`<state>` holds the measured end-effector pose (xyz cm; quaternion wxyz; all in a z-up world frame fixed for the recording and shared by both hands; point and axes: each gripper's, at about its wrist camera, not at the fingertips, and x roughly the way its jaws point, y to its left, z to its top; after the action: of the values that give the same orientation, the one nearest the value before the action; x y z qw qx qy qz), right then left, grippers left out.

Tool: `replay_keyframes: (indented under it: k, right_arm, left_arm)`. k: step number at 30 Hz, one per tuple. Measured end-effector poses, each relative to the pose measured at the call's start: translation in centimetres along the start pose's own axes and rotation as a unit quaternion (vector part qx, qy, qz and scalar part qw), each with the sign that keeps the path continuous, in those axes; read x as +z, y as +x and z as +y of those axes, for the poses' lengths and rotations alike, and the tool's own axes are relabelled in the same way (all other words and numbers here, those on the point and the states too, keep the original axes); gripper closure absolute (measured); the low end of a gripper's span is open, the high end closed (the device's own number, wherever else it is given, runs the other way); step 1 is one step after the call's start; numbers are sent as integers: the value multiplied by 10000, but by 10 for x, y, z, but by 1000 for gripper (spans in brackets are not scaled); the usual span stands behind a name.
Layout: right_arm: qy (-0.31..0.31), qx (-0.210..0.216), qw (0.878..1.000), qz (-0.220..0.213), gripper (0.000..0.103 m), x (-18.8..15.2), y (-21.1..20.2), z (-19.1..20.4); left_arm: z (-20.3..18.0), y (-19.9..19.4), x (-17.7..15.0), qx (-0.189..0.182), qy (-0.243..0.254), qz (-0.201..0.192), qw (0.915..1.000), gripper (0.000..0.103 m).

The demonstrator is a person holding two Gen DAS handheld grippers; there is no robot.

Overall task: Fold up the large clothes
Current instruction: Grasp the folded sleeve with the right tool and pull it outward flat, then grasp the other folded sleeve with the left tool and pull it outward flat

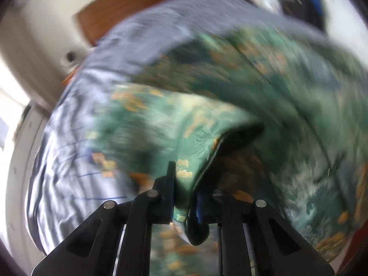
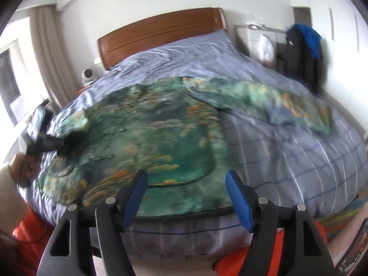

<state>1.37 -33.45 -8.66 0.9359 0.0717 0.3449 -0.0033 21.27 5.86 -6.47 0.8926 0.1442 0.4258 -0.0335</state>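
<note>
A large green garment with orange and cream print (image 2: pixel 147 135) lies spread on the bed, one sleeve stretched out to the right (image 2: pixel 287 105). My left gripper (image 1: pixel 184 184) is shut on a fold of this garment (image 1: pixel 161 124) and lifts its edge; it also shows in the right wrist view (image 2: pixel 57 145) at the garment's left side. My right gripper (image 2: pixel 187 184) is open and empty, its blue pads (image 2: pixel 239 200) hovering above the garment's near hem.
The bed has a pale blue striped cover (image 2: pixel 287 161) and a wooden headboard (image 2: pixel 161 30). Dark and blue clothes hang at the back right (image 2: pixel 303 48). A curtain and window (image 2: pixel 43 53) stand on the left. The view is motion-blurred.
</note>
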Motion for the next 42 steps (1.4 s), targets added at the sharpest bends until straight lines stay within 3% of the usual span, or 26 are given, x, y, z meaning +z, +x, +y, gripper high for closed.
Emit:
replay_keyframes:
  k: [2,4,5,6,7,8,10,11,13,14,15,17,19,21,24,27,31,33,34,35,37,42]
  right_arm:
    - [-132,0,9999,-44,33,3,-3,4]
    - [-247,6,9996,-100,33,6,-5,9]
    - [-279,6,9995,-124,33,7,-5,10]
    - [-306,14,9994,-143,33,8,-6,11]
    - [-330,38,9993,-154,33,8,-6,12]
    - [-343,57,9993,-159,33,8,-6,13]
    - [-377,77,9992,-130,33,9,-4,15]
    - [-383,73,9992,-119,33,8,-4,15]
    - [-352,47,9993,-89,33,7,-4,12]
    - [-335,27,9994,-74,33,8,-4,10]
    - [-312,-13,9995,-59,33,8,-4,7]
    - [-249,-93,9996,-13,33,8,-2,-2]
    - [-116,-66,9999,99,32,10,5,-14]
    - [71,26,9995,310,30,14,18,-31]
    - [493,345,9946,847,29,19,51,-62]
    - [703,567,9870,1330,28,16,82,-82]
    - [891,841,9740,1907,28,2,117,-104]
    - [984,974,9695,2021,29,-3,123,-109]
    - [969,1024,9691,2023,37,-3,123,-108]
    - [918,1131,9681,2039,57,-2,122,-106]
    - [645,1188,9689,2074,82,2,118,-96]
    - [274,993,9735,2040,90,18,101,-81]
  left_arm:
    - [48,-20,2,93,-696,-190,9974,91]
    - [110,-37,-2,407,-1528,-351,9868,89]
    - [144,-43,-8,733,-1960,-396,9771,80]
    - [179,-46,-18,1131,-2357,-388,9644,74]
    - [202,-46,-26,1406,-2622,-374,9540,58]
    - [233,-47,-40,1846,-2996,-301,9356,36]
    - [281,-47,-71,2509,-3560,-146,9000,19]
    - [299,-47,-89,2781,-3751,-40,8843,19]
    - [322,-46,-123,3006,-4041,275,8635,20]
    - [325,-46,-137,2925,-4158,363,8604,20]
    - [325,-46,-150,2749,-4252,429,8613,20]
    - [306,-46,-168,2070,-4248,540,8796,20]
    - [273,-43,-172,1009,-4057,548,9068,19]
    - [225,-37,-172,-270,-3690,621,9269,14]
    - [158,-17,-159,-1347,-2963,843,9418,12]
    - [97,2,-143,-1412,-2037,1085,9627,12]
    - [60,15,-140,-1058,-1410,1363,9748,12]
    - [55,13,-141,-1139,-1411,1378,9737,25]
    - [50,10,-140,-1281,-1404,1388,9719,49]
    - [43,8,-140,-1369,-1349,1427,9709,69]
    - [37,1,-137,-1202,-1153,1336,9769,86]
    - [35,-35,-125,-1331,-1171,1085,9782,91]
